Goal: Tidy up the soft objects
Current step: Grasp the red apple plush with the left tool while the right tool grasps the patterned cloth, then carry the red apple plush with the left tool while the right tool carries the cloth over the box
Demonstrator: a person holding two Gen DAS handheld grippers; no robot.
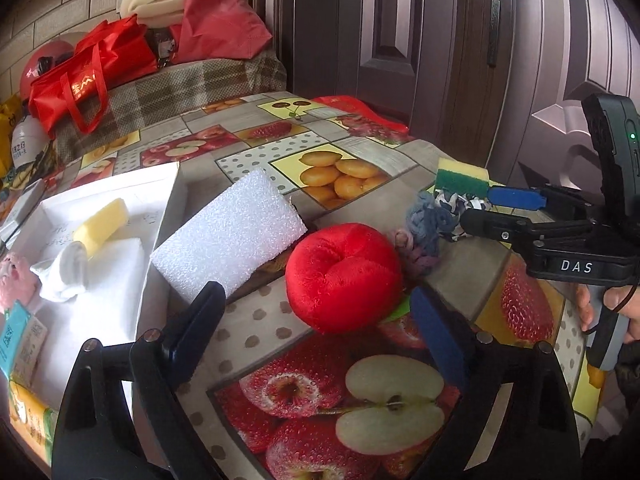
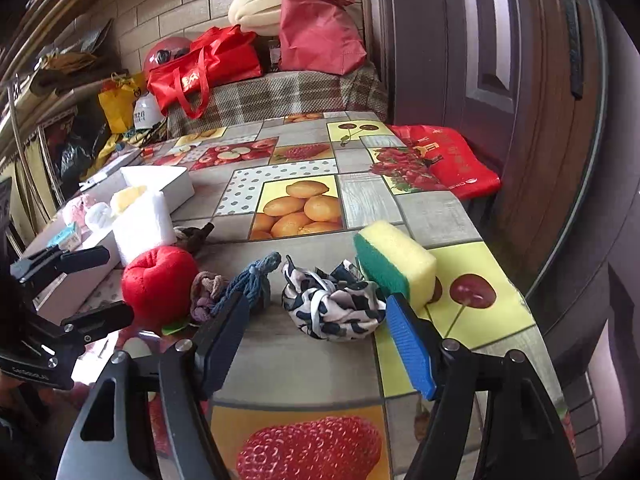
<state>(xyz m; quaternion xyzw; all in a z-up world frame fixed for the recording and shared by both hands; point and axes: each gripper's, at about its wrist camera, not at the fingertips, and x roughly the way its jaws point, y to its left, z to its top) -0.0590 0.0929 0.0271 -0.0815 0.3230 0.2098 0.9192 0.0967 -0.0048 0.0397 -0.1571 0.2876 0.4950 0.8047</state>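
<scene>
A red plush apple [image 1: 343, 276] [image 2: 159, 282] sits on the fruit-print tablecloth [image 2: 296, 364]. My left gripper [image 1: 316, 332] is open just in front of it, fingers either side and empty. Beside the apple lie a mauve scrunchie [image 2: 206, 290], a blue knitted scrunchie [image 2: 256, 276] and a black-and-white scrunchie [image 2: 332, 304]. My right gripper [image 2: 316, 340] is open just in front of the black-and-white scrunchie. A yellow-green sponge [image 2: 394, 264] [image 1: 462, 178] lies to its right. A white foam block [image 1: 230, 236] leans on a white box [image 1: 108, 264] that holds a yellow sponge [image 1: 102, 226] and white cloth [image 1: 66, 274].
A dark scrunchie [image 2: 196, 236] lies behind the apple. A pink plush [image 1: 14, 280] and packets sit in the box's left part. Red bags [image 2: 204, 68] and foam rolls [image 2: 256, 4] are piled on a plaid-covered bench behind. A dark door [image 2: 500, 80] stands at the right, past the table's edge.
</scene>
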